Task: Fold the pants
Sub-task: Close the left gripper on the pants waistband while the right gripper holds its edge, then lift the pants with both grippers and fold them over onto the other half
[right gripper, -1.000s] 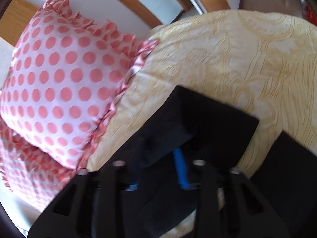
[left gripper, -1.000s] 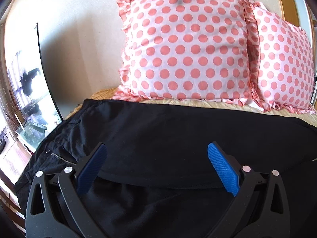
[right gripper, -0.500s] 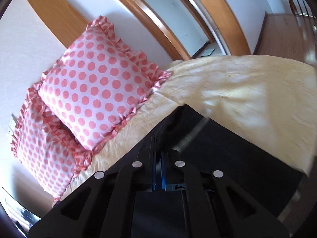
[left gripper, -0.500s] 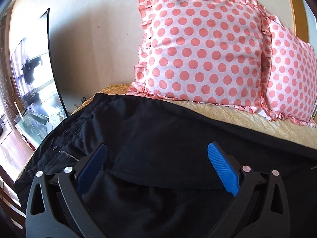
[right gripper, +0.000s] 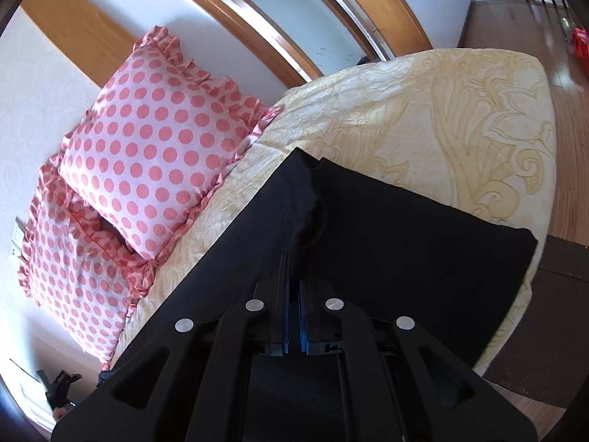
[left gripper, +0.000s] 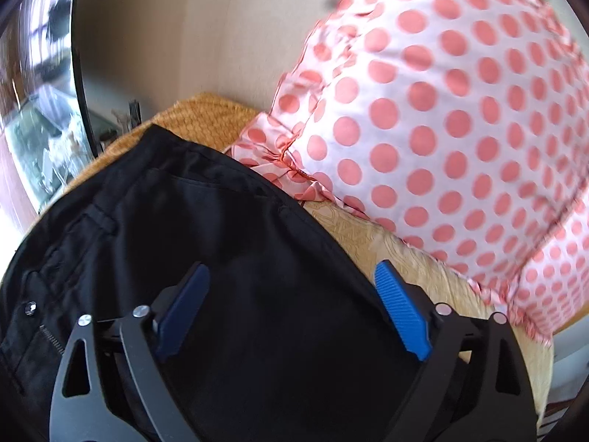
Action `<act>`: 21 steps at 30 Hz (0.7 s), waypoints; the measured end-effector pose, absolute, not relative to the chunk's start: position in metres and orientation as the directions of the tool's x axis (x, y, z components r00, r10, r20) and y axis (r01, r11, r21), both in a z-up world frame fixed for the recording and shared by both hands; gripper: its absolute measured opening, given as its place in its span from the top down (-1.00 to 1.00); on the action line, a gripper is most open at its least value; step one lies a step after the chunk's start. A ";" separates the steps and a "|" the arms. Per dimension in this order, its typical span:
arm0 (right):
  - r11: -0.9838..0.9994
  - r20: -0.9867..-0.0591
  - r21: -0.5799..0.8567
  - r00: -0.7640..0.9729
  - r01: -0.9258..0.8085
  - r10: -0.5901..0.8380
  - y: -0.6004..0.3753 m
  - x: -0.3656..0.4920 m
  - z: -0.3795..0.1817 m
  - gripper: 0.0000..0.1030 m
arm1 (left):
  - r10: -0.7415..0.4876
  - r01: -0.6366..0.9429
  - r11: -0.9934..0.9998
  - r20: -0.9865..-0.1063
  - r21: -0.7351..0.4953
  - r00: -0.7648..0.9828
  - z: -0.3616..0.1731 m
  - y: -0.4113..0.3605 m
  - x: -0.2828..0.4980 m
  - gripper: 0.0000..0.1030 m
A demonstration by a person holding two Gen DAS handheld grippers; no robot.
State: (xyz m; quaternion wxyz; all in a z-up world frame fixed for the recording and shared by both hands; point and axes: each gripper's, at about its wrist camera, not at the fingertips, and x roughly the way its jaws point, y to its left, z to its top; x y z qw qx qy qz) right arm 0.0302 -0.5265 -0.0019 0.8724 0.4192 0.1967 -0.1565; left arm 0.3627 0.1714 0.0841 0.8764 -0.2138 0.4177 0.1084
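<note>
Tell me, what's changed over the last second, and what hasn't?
The right gripper closed on a pants leg end and lifted it, so the fabric now hangs in a ridge above the bedspread. The left gripper swung toward the waistband; its pillow view shifted right. Unchanged: the left jaws are open and holding nothing, and the pants lie on the bed.

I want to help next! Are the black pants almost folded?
Not yet. Done: the pants lie spread over the bed. In hand: the right tool is pinching a raised pant leg, while the left tool hovers open near the waistband. Left: laying that leg over and folding them smaller.
</note>
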 end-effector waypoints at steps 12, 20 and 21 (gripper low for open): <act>0.628 -0.496 0.639 0.862 0.444 -0.104 -0.525 0.031 -0.002 0.92 | 0.146 -0.549 0.832 -0.925 -0.076 0.350 0.028 0.173 0.455 -0.10; 0.678 -0.460 0.608 0.879 0.413 -0.124 -0.525 0.033 0.011 0.92 | 0.110 -0.517 0.834 -0.859 -0.193 0.499 0.053 0.179 0.412 0.82; 0.685 -0.455 0.602 0.881 0.410 -0.127 -0.525 0.033 0.013 0.92 | 0.109 -0.498 0.843 -0.842 -0.204 0.529 0.061 0.179 0.398 0.82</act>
